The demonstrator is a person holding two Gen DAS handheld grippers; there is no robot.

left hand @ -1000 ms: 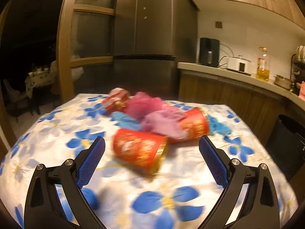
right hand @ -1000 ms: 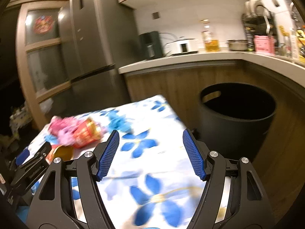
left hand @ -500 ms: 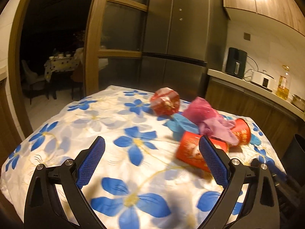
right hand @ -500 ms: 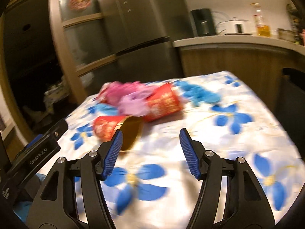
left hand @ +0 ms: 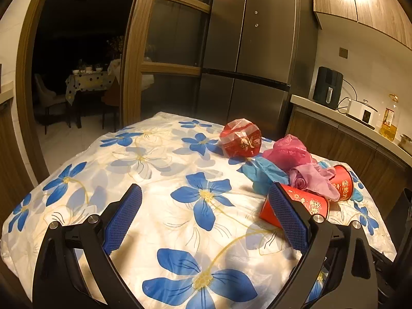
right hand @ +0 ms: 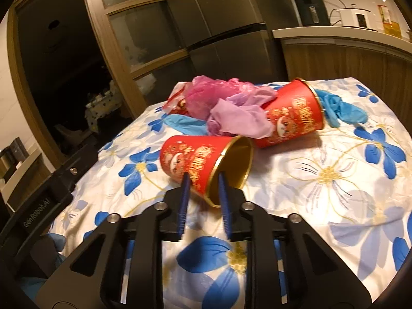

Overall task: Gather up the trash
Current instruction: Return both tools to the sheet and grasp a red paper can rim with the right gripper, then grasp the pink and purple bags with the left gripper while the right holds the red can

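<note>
A red paper cup [right hand: 190,159] lies on its side on the flowered tablecloth [right hand: 334,180], gold mouth towards me. My right gripper [right hand: 203,176] is at its lower rim, jaws closing: one finger outside the wall, the other inside the mouth, the rim pinched between them. Behind it lie a second red cup [right hand: 291,113], a lilac bag [right hand: 239,118], a pink bag [right hand: 206,95] and blue gloves [right hand: 340,108]. My left gripper [left hand: 204,188] hangs open over bare cloth, left of the pile; its right finger hides part of the near cup [left hand: 306,200]. A crumpled red wrapper [left hand: 240,137] sits farther back.
A steel fridge [left hand: 257,64] and a wooden door frame stand behind the table. The kitchen counter [right hand: 334,33] with appliances runs along the right. A dark bin [left hand: 401,213] shows at the table's right edge. The left gripper's body [right hand: 51,190] is at the table's left side.
My right gripper swung from the bin towards the pile, and its jaws narrowed around the near cup's rim. My left gripper shifted left, so the trash now lies to its right.
</note>
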